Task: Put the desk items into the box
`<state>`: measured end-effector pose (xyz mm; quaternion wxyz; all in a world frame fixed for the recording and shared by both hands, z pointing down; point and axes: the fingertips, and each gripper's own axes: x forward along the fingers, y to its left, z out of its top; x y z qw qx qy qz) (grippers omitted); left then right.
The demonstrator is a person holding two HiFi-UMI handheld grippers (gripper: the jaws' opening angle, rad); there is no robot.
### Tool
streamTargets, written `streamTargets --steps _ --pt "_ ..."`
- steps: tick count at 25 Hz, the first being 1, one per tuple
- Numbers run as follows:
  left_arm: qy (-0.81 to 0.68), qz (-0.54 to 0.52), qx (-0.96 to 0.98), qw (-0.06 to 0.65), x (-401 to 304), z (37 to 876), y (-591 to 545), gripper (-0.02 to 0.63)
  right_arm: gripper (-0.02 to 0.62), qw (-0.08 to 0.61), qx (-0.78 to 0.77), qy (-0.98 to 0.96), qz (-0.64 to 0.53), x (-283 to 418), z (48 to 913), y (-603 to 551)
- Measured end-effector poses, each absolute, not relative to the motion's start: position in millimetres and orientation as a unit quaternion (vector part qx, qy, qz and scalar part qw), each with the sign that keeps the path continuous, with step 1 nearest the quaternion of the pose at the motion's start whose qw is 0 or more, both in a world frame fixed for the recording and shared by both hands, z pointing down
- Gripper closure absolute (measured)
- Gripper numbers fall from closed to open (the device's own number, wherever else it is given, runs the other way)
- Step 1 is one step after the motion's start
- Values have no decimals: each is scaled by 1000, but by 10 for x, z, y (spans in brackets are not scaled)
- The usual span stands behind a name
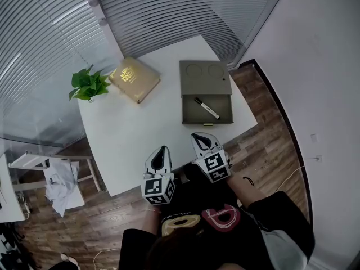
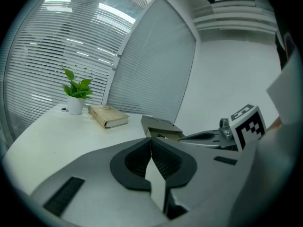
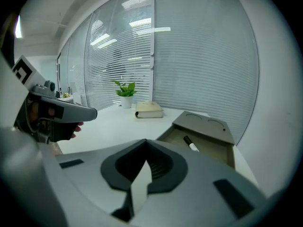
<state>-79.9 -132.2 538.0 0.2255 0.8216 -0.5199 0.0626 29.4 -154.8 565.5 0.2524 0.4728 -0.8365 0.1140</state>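
Olive box (image 1: 205, 79) holds one marker (image 1: 207, 108); one book (image 1: 134, 79) lies apart.

- No word or number can be read clearly in any view.
- Book (image 1: 134, 79), upper left of centre in the head view: a gold emblem on the tan cover, its lettering too small to read.
- Left marker cube (image 1: 158, 187) on the left gripper (image 1: 162, 149) and right marker cube (image 1: 216, 165) on the right gripper (image 1: 198, 135), lower centre: black-and-white square code patterns, no letters.
- Person's dark top (image 1: 194, 204), bottom edge: large gold and pink letter-like shapes, unreadable.
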Motion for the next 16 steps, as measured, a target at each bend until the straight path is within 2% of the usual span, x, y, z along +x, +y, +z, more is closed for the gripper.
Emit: streamTargets --steps 16 --pt "-508 68 828 226 -733 5392 -1271 589 586 249 476 -836 111 322 5641 -1445"
